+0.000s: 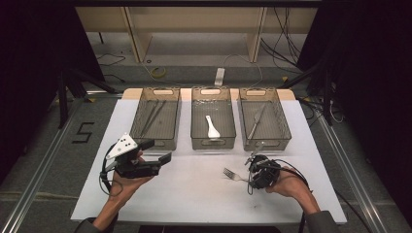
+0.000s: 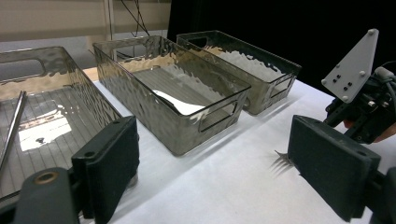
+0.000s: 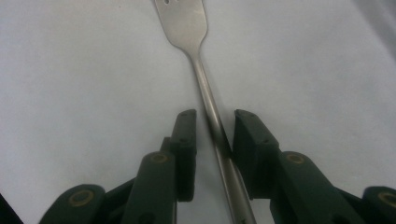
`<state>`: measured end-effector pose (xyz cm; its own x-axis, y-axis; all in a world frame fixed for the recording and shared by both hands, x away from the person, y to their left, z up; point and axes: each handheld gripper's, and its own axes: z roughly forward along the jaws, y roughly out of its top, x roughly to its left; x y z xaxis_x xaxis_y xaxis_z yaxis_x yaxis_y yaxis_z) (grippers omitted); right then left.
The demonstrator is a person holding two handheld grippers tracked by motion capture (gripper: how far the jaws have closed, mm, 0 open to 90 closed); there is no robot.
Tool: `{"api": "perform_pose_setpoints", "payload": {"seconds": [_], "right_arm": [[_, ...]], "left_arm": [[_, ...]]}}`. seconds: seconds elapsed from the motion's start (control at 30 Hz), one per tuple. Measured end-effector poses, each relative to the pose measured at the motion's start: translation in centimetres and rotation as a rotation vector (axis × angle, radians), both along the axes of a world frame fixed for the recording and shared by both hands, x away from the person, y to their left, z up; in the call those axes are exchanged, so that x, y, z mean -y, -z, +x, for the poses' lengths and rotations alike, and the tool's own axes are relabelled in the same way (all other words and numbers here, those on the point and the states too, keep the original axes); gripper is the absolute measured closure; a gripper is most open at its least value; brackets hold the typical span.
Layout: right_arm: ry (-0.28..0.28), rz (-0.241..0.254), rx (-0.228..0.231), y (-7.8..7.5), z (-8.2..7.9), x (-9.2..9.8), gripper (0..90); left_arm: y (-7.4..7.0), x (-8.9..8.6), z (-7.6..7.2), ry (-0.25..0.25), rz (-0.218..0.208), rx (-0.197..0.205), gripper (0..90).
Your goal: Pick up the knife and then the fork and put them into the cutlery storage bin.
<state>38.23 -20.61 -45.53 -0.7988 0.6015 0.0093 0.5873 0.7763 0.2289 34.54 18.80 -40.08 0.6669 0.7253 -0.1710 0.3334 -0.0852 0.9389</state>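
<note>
High view: middle bin point(image 1: 195, 127) holds white spoon point(image 1: 212, 127); outer bins' utensils unclear.

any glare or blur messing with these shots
High view: dim and soft, dark at both sides, the white table the brightest patch. Left gripper view: rippled glare on the clear bins, and its own jaws are blurred up close. Right gripper view: the fork is fairly sharp, with a faint shine along its handle.
</note>
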Motion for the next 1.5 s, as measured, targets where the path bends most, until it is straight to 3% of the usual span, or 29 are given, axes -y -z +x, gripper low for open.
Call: {"api": "perform_pose_setpoints", "payload": {"seconds": [0.63, 0.83, 1.13, 1.43, 1.5], "right_arm": [[-0.002, -0.015, 0.009, 0.03, 0.01, -0.18, 77.4], [-0.013, -0.014, -0.005, 0.04, -0.07, -0.32, 83.5], [-0.02, -0.012, -0.01, 0.02, 0.05, -0.3, 84.4], [-0.044, -0.009, 0.02, -0.41, -0.12, -0.33, 84.6], [-0.046, 0.012, 0.037, -0.86, -0.18, -0.25, 84.7]], "left_arm": [[0.02, 0.04, -0.01, 0.005, 0.008, 0.001, 16.3], [0.01, 0.05, -0.04, 0.005, 0.01, 0.001, 16.3], [0.01, 0.04, 0.0, 0.002, 0.012, 0.001, 16.3], [0.01, 0.03, 0.0, 0.001, 0.013, 0.002, 16.3], [0.01, 0.04, -0.01, 0.001, 0.014, 0.003, 16.3]]}}
